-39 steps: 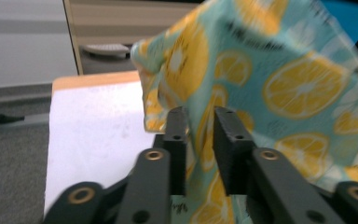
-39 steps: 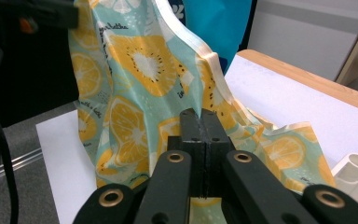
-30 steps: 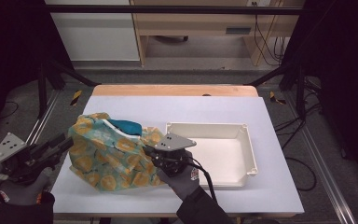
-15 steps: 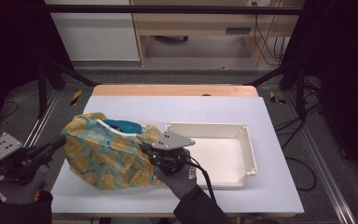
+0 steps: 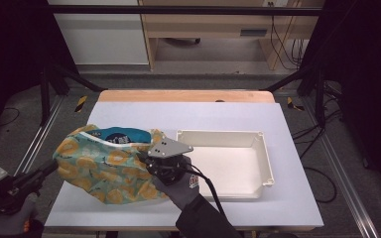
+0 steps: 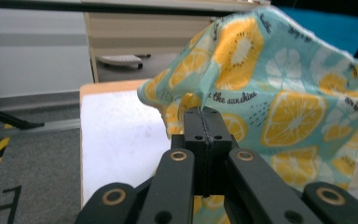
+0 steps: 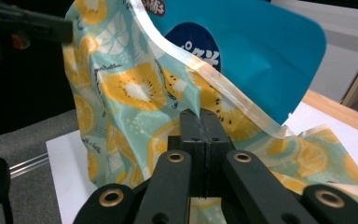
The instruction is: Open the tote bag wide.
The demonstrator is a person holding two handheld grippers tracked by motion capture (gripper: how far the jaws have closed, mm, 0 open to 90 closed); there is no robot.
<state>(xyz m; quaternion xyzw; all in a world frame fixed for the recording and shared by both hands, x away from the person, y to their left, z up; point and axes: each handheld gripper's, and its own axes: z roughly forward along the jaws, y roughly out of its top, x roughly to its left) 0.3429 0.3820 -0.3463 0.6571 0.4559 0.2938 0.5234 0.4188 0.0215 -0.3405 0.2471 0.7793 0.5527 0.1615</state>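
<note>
High view: fruit-print fabric bag [image 5: 106, 166] sits on the near-left part of the white table [image 5: 228, 116], touching the left wall of the cream plastic tray [image 5: 263, 158]. A blue snack pouch [image 5: 120, 135] shows at the bag's far, open edge.

Change over the last second: the bag has slid left and its left side now hangs past the table's left edge; a second ago it lay wholly on the table top. The left gripper [image 5: 49, 167] has drawn left and toward the person with it. The right gripper [image 5: 148, 159] has stayed about where it was, at the bag's right edge beside the tray.

Left gripper view: jaws closed flat together on a fold of the bag [image 6: 279, 98], cloth pinched at the left gripper's [image 6: 204, 114] tips.

Right gripper view: right gripper [image 7: 199, 114] jaws likewise closed on the fabric just below the bag's pale hemmed rim [image 7: 223, 86]. The pouch [image 7: 261, 46] stands behind that rim, partly inside the bag; how deep it sits I cannot tell.

Judgement: the two grips are pulling the mouth apart sideways, so the opening widens around the pouch. Step in hand looks like spreading the bag, either to seat the pouch or to free it; which one is unclear. The tray is empty.
</note>
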